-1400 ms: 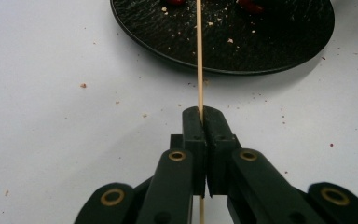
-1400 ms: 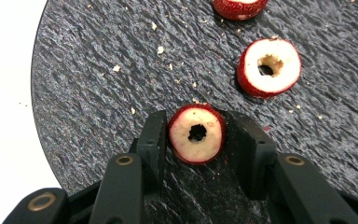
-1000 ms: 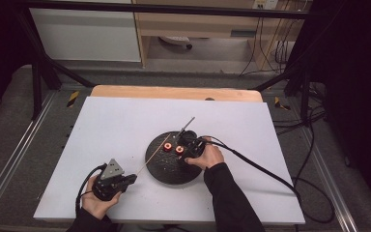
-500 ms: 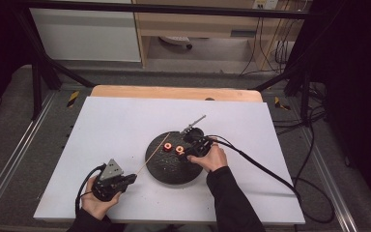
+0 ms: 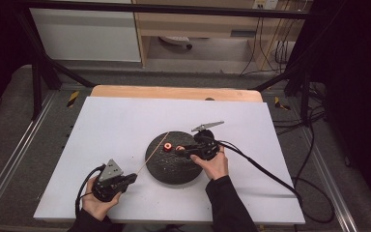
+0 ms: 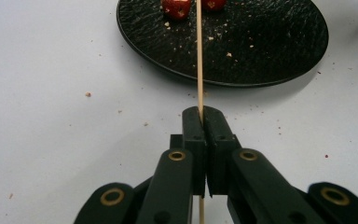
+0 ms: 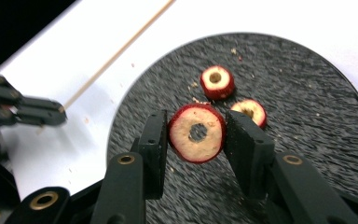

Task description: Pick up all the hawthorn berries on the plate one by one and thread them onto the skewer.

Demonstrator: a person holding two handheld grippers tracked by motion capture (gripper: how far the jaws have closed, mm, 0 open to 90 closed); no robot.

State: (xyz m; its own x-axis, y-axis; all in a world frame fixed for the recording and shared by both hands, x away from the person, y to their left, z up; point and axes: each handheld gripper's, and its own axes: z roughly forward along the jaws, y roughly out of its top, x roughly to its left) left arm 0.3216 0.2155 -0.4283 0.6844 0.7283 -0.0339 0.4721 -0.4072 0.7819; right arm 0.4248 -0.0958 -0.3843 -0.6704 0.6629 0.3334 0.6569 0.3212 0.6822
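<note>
Right gripper [image 7: 196,135] is clamped on a fruit slice [image 7: 197,133], held above the black plate [image 7: 307,93]. The slice is round with a dark red skin, pale tan flesh and a cored hole at the centre. Two similar slices [image 7: 217,82] lie on the plate just behind it. Left gripper [image 6: 201,116] has its fingers closed on a thin wooden skewer [image 6: 199,51], which reaches over the plate's rim from the white table [image 5: 116,121].

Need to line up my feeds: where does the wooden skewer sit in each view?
High view: the wooden skewer slants from the left gripper up across the black plate's left rim.
Left gripper view: skewer runs straight up from the shut jaws, centre.
Right gripper view: skewer slants across the upper left.
Shared landmark: the black plate.
</note>
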